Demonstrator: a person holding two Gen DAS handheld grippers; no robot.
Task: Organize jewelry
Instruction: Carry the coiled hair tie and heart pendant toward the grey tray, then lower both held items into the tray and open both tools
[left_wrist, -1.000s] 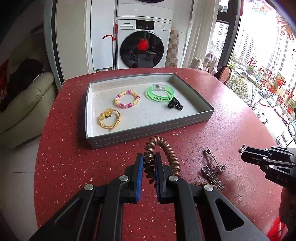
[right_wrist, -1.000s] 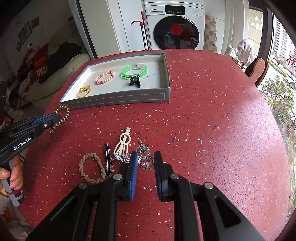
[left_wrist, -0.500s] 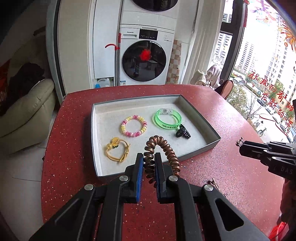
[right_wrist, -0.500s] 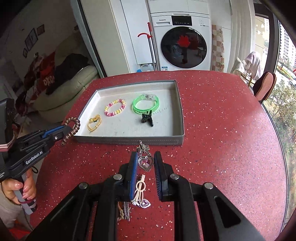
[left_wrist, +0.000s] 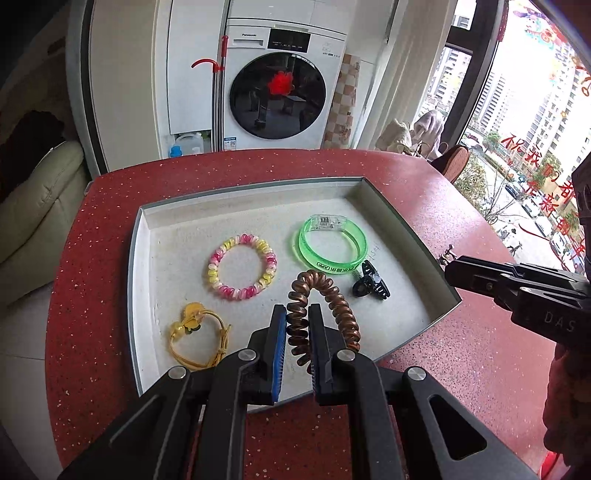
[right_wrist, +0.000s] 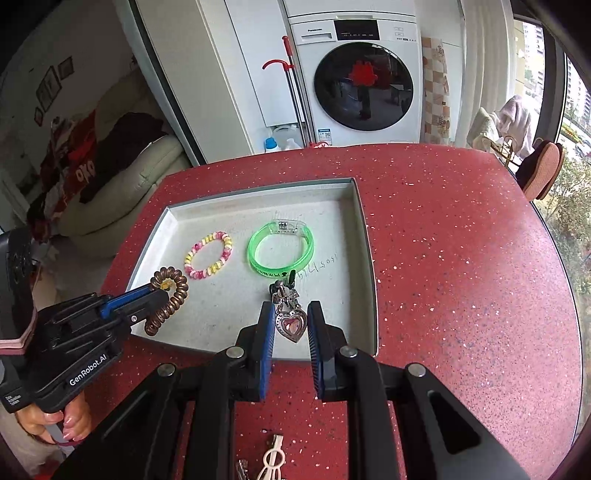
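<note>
In tray (left_wrist: 146, 258): pink-yellow bracelet (left_wrist: 242, 266), green bangle (left_wrist: 331, 248), black clip (left_wrist: 369, 285), yellow tie (left_wrist: 197, 334).
Left gripper (left_wrist: 295, 334): clamps copper coil tie (left_wrist: 321, 314) over tray.
Right gripper (right_wrist: 290, 326): pinches heart pendant (right_wrist: 293, 324) over tray.
Left: release both; cream clip (right_wrist: 272, 458) waits on table (right_wrist: 461, 258).

Both tools point steeply downward, side by side. The left tool (left_wrist: 295, 328) is clamped tight, a hand (right_wrist: 55, 424) gripping its handle; the right tool (right_wrist: 290, 325) is likewise nearly closed.
</note>
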